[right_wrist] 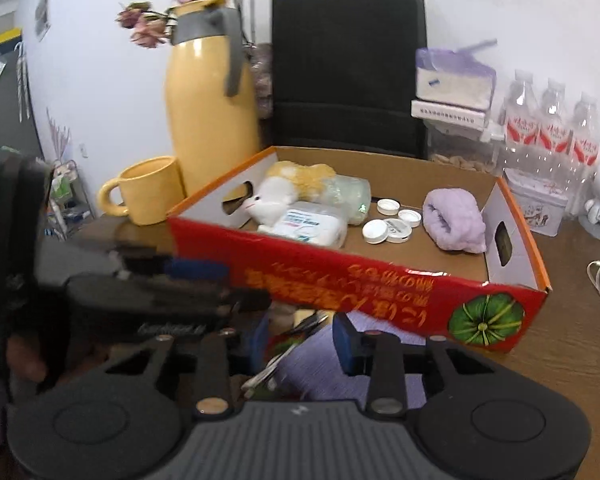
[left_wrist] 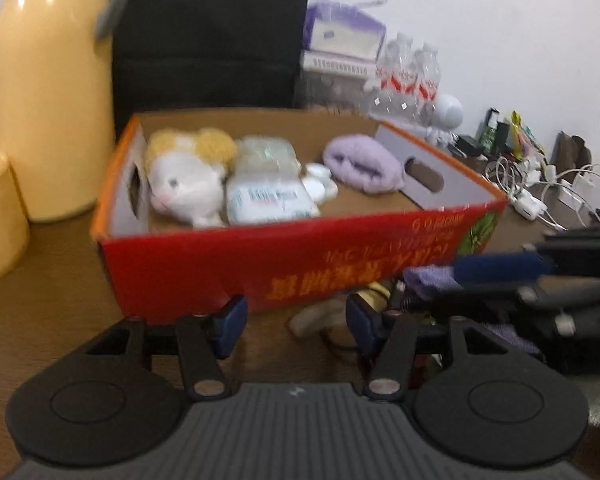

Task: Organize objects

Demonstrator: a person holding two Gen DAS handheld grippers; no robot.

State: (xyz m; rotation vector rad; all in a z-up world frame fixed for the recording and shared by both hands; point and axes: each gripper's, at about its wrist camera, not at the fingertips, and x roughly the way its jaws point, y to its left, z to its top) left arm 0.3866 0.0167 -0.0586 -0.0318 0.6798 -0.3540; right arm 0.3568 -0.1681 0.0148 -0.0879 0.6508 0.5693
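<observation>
**Between picks, in front of the red box**

I judge I'm between items: several things already lie in the red cardboard box [right_wrist: 380, 280], and more wait on the wooden table [right_wrist: 572, 344] just in front of its near wall.

Going left to right in the right wrist view: a glossy yellow mug [right_wrist: 148, 192] and a tall, smooth yellow jug [right_wrist: 208, 120] stand outside the box. Inside, a fluffy white and tan plush toy [right_wrist: 276, 196] lies against the left wall, touching a soft, crinkly wipes pack [right_wrist: 312, 228]. Then come hard, round white bottle caps [right_wrist: 392, 220] on the bare cardboard floor, and a rolled, nubbly lilac towel [right_wrist: 454, 220] near the right wall.

My left gripper [left_wrist: 292, 320] is released, jaws apart with nothing between them, hovering over some small beige and yellow things I cannot make out. My right gripper [right_wrist: 300, 344] also stands with its jaws apart, straddling a soft lilac cloth [right_wrist: 320, 364] on the table; I cannot tell whether the pads touch it.

Next, I think, I need to close the right tongs on that cloth, which will bunch and drape, then lift high enough to clear the box's near wall and drop it in the open floor beside the towel.
</observation>
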